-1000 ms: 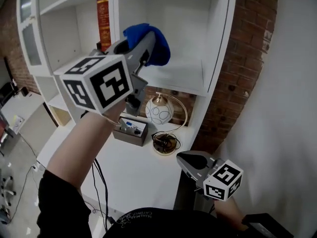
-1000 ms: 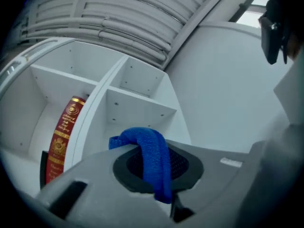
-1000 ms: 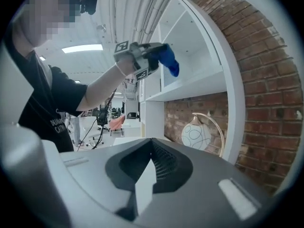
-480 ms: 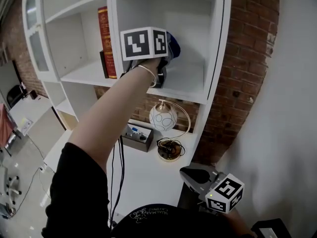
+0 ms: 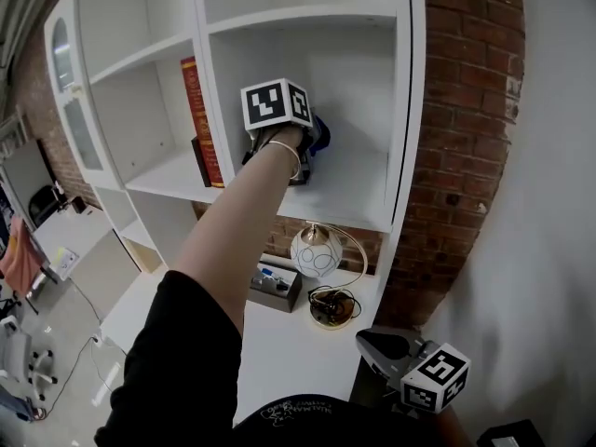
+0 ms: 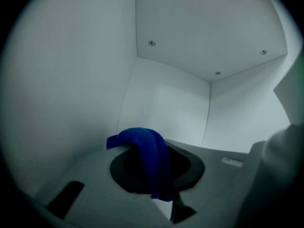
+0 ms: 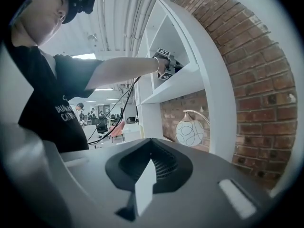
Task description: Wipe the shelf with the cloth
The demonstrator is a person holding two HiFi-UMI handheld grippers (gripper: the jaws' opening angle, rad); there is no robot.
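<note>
The blue cloth is pinched in my left gripper, which reaches into the middle compartment just above the white shelf board. Its marker cube hides the jaws in the head view. In the left gripper view the cloth drapes over the shut jaws of the left gripper, with the compartment's white back corner ahead. My right gripper hangs low at the right, by the desk. Seen in its own view, the right gripper is shut and holds nothing.
A tall red book and a dark book stand in the compartment to the left, past a white divider. Below the shelf a globe lamp and a small box sit on the white desk. A brick wall lies to the right.
My left arm has stretched up and forward, carrying the cloth from in front of the shelf into the compartment. The right gripper has stayed low.
</note>
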